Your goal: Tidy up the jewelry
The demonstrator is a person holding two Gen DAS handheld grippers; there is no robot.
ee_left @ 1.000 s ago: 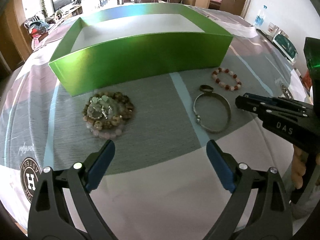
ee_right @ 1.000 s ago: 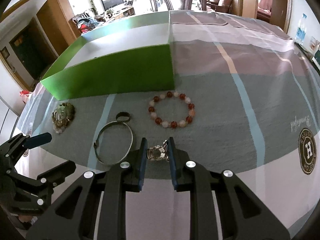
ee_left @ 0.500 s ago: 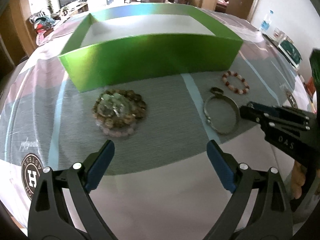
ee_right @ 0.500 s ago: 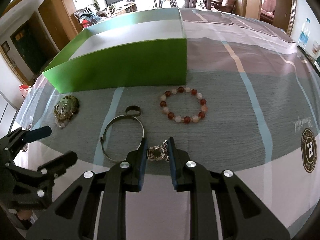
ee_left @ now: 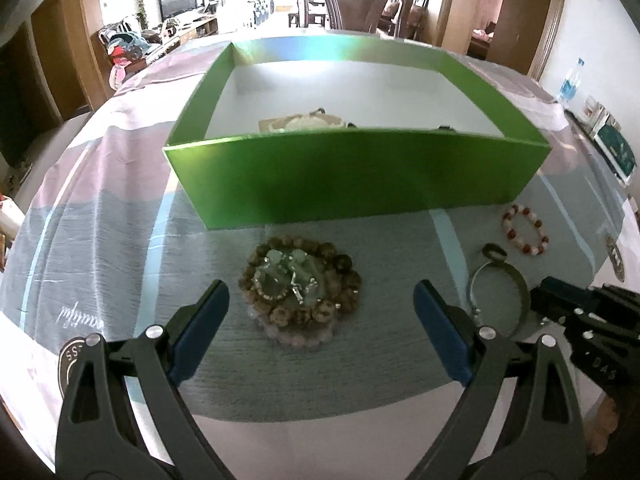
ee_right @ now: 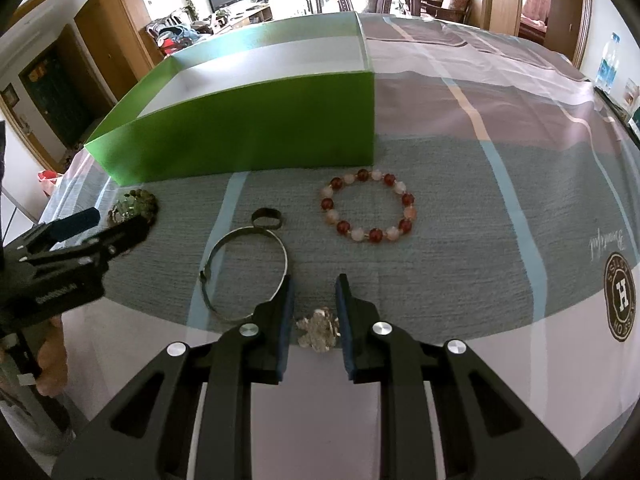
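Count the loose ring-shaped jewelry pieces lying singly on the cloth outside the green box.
3: red-and-white bead bracelet nearest the box, small dark ring left of it, metal bangle just below the ring. The bead pile isn't counted.

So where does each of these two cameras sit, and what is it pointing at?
Left wrist: rides the left gripper, looking down past its wide-open fingers at the pile of brown bead bracelets before the green box; the right gripper shows at the side.
Right wrist: rides the right gripper, fingers closed on a small silver trinket; the left gripper shows at the left edge.
Shared: box, silver bangle, red-and-white bead bracelet.
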